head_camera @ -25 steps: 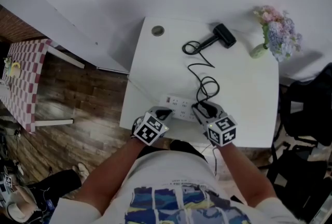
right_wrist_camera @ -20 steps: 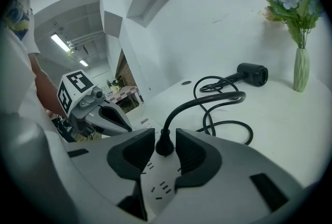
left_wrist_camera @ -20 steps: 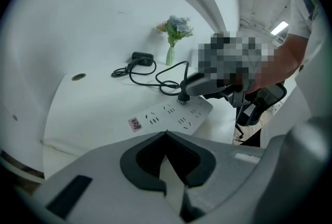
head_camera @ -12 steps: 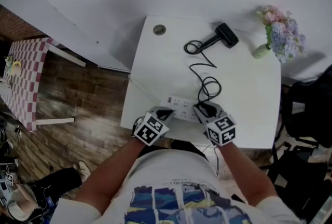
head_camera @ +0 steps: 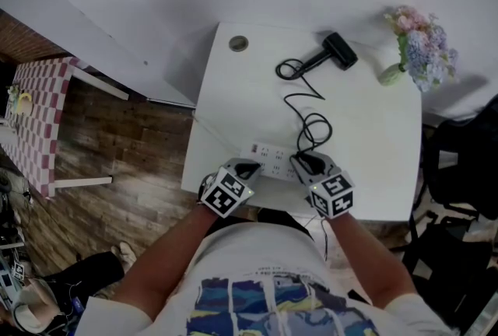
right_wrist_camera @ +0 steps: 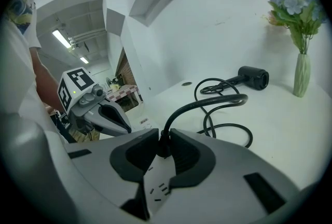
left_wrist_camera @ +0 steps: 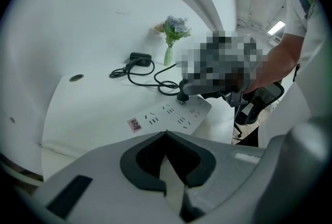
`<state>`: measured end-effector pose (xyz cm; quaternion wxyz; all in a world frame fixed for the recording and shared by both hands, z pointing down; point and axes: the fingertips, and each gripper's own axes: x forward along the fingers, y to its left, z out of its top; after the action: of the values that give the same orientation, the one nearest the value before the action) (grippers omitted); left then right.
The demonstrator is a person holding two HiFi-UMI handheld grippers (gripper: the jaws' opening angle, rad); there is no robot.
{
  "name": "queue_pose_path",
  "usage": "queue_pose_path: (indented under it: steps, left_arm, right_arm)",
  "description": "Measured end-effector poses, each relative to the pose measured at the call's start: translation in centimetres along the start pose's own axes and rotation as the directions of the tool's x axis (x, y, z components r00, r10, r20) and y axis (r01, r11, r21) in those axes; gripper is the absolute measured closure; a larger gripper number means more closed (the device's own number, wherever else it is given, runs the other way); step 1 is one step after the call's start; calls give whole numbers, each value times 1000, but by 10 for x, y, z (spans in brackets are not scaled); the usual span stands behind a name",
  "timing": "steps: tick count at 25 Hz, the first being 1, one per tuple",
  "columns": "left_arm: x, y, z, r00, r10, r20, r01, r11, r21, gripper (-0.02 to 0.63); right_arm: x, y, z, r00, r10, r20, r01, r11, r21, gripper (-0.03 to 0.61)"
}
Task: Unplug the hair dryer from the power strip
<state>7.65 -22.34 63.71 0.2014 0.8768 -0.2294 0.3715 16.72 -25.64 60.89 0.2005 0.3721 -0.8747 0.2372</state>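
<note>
Hair dryer's plug [right_wrist_camera: 163, 149], rigid and snugly seated: right gripper [right_wrist_camera: 164, 137] closes on its body, not the floppy cord [right_wrist_camera: 207, 101]; left gripper [left_wrist_camera: 166, 134] sits pinched together, empty.

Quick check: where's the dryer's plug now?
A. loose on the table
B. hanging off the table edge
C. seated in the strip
C: the plug stands in the strip, between the right gripper's closing jaws.

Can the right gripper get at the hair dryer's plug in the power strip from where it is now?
Likely yes: the plug already sits between the closing jaws of the right gripper, which seem to touch it, and nothing stands in the way.
</note>
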Motion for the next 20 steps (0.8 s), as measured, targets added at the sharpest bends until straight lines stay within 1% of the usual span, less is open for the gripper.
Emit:
queue_pose_path:
  steps: [5,12,20]
  left_arm:
    - [-1,0,0,1000,7,15,-7,1000,-11,611]
    - [0,-1,-1,1000,12,-15,-12,1000,9,611]
    - [0,-2,-1,1000,19,-22,-19,1000,22,611]
  right_arm:
    - [-1,1,0,1000,-6,-4,6,1000,-17,518]
    - [-3,4,2,1000,-26,5,26,999,-35,525]
    - [-6,6,1,999,-39,6,39,998,-44,528]
